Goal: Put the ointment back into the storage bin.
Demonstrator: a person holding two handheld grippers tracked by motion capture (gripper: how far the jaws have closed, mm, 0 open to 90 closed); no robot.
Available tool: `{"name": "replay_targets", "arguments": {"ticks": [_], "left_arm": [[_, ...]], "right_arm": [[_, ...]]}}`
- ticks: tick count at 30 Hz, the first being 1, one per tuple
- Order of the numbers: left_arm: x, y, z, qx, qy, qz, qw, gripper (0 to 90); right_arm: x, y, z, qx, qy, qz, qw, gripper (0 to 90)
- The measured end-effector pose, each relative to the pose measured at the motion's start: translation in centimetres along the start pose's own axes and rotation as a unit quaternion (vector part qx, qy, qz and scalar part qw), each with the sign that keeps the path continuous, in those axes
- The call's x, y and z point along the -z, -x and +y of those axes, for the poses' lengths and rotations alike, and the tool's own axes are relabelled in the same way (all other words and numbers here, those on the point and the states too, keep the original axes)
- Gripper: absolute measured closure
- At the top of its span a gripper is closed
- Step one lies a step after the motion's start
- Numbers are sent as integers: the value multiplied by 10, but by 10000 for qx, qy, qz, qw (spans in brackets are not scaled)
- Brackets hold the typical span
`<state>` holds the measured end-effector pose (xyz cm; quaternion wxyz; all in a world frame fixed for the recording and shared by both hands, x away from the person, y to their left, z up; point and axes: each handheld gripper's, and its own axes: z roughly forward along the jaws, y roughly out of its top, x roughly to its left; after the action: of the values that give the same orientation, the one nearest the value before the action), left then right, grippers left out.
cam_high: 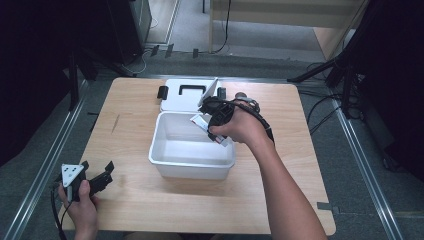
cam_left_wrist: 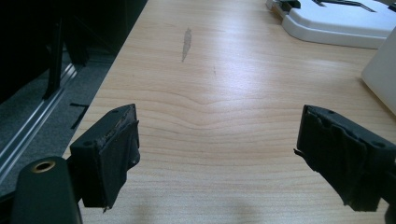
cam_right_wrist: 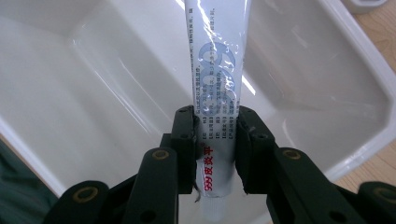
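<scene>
My right gripper (cam_right_wrist: 215, 122) is shut on a white tube (cam_right_wrist: 215, 70) with blue and red print, gripped near its capped end. It holds the tube over the inside of an open white plastic box (cam_right_wrist: 93, 84). From above, the right gripper (cam_high: 212, 121) hangs over the box's far right corner with the tube (cam_high: 200, 121) slanting over the box (cam_high: 192, 167). At the table's near left corner my left gripper (cam_high: 97, 172) rests low in a hand. Its jaws (cam_left_wrist: 217, 158) stand wide apart over bare wood, nothing between them.
The box's white lid (cam_high: 186, 95), with black latches and a handle slot, lies flat just behind the box. The wooden table (cam_high: 135, 200) has rounded corners. Metal rails (cam_high: 45, 165) run along both sides, and tripod legs (cam_high: 325, 67) stand at the far right.
</scene>
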<state>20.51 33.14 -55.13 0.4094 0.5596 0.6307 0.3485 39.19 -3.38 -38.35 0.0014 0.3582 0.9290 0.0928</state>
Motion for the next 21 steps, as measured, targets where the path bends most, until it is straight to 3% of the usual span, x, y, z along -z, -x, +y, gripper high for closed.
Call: {"name": "replay_targets", "arguments": {"ticks": [15, 21], "left_arm": [[0, 0, 0, -35, -34, -3, 10000, 137], [0, 0, 0, -41, -33, 12, 10000, 137]], "right_arm": [[-29, 5, -2, -21, -153, -88, 9998, 722], [-41, 4, -4, 108, -266, -299, 9991, 721]]}}
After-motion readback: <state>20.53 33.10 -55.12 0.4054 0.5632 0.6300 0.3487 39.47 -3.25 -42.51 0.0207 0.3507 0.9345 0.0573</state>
